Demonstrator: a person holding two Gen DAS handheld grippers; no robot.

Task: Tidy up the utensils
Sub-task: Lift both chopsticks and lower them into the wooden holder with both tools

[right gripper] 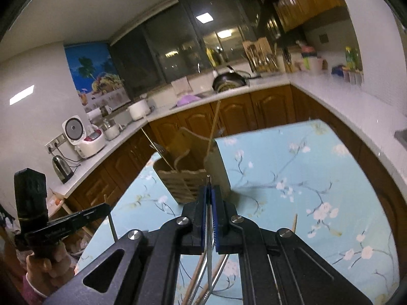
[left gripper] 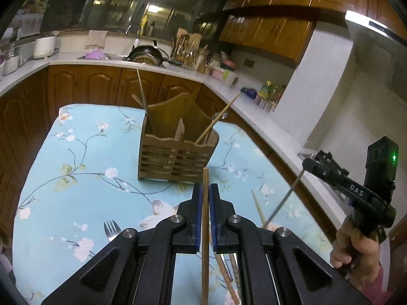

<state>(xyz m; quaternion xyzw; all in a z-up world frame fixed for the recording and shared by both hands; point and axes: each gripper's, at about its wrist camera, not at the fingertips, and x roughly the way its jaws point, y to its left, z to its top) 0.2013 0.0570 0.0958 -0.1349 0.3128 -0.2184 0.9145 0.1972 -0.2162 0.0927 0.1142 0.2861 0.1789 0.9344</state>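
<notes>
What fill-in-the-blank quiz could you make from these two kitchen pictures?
1. The left gripper is shut on a ____ chopstick.
2. The right gripper is shut on a thin ____ rod.
3. The wooden holder stands on a tablecloth printed with ____.
4. A ____ lies on the cloth left of the left gripper.

Missing words: wooden; metal; flowers; fork

Dark windows (right gripper: pixel 183 43) fill the upper centre, reflecting ceiling lights; wooden cabinets (left gripper: pixel 106 86) run beneath a pale countertop (right gripper: pixel 330 94), white wall (right gripper: pixel 28 81) at left

Caddy (left gripper: pixel 175 150) on table (left gripper: pixel 84 157); fork (left gripper: pixel 111 229) nearer, left.
</notes>
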